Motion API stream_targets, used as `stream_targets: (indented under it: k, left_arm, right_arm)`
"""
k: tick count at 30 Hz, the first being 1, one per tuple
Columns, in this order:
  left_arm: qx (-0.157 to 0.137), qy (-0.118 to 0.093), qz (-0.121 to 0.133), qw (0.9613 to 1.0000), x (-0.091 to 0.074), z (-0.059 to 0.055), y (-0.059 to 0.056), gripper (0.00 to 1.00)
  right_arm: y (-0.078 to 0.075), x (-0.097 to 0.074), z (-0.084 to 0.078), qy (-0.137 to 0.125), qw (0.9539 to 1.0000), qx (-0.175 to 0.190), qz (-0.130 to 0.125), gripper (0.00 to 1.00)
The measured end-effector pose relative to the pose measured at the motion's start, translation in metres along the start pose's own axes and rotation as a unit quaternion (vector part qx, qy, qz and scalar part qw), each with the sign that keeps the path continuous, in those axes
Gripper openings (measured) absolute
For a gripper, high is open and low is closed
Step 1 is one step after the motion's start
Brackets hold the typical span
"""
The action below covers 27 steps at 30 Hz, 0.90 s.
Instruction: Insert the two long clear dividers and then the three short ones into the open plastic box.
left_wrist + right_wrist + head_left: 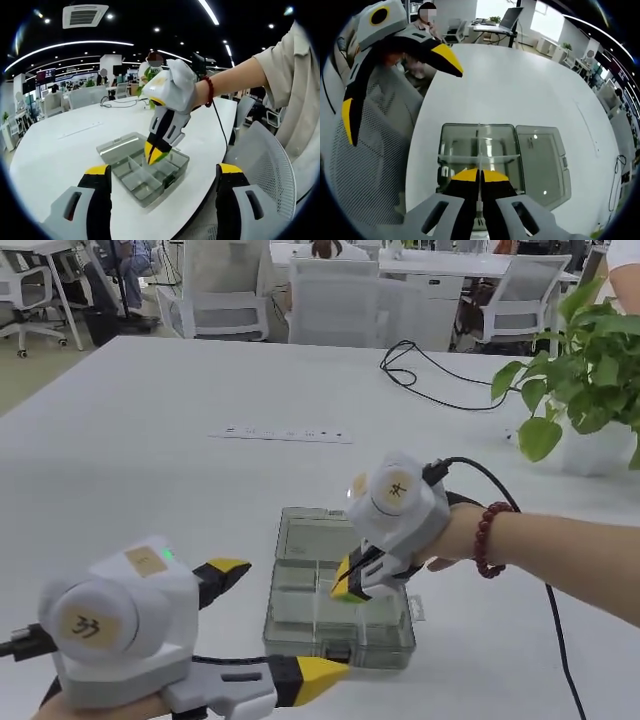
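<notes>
Well, right gripper [480,173] clenched a divider [479,140], box [441,150] right beneath it, some looked seated already; left gripper [163,172] gaped empty.

Head cam looked forward-down across the tabletop [150,440]; left tongs [163,171] cam sat low off its edge, facing the box [125,170]. Right tongs [480,173] cam hung close above it. All three shared the box.

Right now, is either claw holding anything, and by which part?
The right claw pinches a clear divider by its upper edge, in the plastic box. The left claw is open and empty.
</notes>
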<state>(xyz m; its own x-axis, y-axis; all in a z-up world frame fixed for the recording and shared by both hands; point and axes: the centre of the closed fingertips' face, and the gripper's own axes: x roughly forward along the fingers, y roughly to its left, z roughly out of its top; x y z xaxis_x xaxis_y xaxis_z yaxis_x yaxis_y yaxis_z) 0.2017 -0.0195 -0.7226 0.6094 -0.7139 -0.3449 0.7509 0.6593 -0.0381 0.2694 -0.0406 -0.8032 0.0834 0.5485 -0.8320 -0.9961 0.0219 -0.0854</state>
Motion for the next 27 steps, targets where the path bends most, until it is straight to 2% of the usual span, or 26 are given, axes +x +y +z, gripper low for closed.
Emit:
stream_targets:
  k: [5,18,27]
  left_arm:
    - [0.001,0.003,-0.002,1.0,0.002,-0.001,-0.001,0.87]
    - [0.003,0.007,-0.002,1.0,0.002,-0.004,0.002,0.88]
    - [0.0,0.007,-0.003,1.0,0.002,-0.005,0.005,0.88]
  right_arm:
    - [0.001,0.006,-0.003,0.018,0.9998,-0.008,-0.001,0.02]
    - [0.002,0.021,-0.015,0.067,0.9974,-0.019,0.017,0.02]
    - [0.002,0.023,-0.018,0.096,0.9947,-0.016,0.031,0.02]
